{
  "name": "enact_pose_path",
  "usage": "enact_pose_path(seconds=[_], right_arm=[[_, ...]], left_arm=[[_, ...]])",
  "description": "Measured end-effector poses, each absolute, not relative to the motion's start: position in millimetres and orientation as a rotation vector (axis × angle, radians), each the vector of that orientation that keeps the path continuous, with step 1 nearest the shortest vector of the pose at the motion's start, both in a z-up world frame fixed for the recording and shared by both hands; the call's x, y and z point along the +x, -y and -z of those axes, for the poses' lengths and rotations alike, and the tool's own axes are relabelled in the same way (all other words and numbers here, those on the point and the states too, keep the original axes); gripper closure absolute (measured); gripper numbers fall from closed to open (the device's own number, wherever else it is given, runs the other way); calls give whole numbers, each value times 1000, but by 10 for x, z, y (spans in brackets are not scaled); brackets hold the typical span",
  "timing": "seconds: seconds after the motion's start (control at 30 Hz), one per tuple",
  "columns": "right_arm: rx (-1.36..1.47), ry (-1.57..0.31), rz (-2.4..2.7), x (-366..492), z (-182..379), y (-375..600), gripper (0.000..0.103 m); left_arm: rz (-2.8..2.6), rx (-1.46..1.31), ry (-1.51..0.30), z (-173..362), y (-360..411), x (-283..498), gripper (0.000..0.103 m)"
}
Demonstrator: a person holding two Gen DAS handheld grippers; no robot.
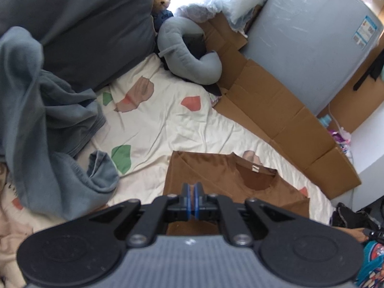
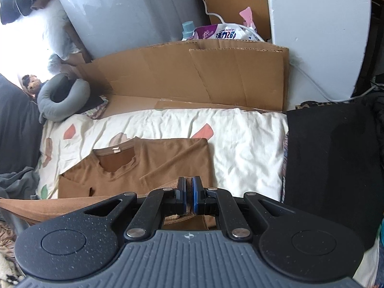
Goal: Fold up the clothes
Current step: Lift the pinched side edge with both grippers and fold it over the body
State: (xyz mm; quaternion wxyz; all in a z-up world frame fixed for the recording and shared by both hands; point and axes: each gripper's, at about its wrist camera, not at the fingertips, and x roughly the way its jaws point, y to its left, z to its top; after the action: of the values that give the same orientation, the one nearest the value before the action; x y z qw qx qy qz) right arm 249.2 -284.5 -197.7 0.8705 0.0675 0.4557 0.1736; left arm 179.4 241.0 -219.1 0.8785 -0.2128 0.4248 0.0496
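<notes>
Both jaws clamped on brown shirt hem: left gripper, right gripper. Carry hem level toward collar, edges aligned, then release.

Both wrist cameras look steeply down, close over the brown shirt, apparently from opposite ends.

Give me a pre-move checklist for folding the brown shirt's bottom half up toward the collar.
1. Right gripper pinching brown shirt fabric: ok, cloth shows between its pads.
2. Left gripper pinching the hem: cannot tell; jaws shut, cloth between them unclear.
3. Sleeves already folded in: ok.
4. Collar flat and exposed as landing spot: ok.
5. Grey garment clear of the shirt: ok, lies apart.
6. Bedsheet under the shirt smooth: not ok, wrinkled.
</notes>
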Motion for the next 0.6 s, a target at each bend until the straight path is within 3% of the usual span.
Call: enact_pose_path(seconds=[0.6], right_arm=[[61, -1013, -309, 3387, 3066, 2276, 100]], left_arm=[[-104, -341, -971, 3304, -2446, 2810, 100]])
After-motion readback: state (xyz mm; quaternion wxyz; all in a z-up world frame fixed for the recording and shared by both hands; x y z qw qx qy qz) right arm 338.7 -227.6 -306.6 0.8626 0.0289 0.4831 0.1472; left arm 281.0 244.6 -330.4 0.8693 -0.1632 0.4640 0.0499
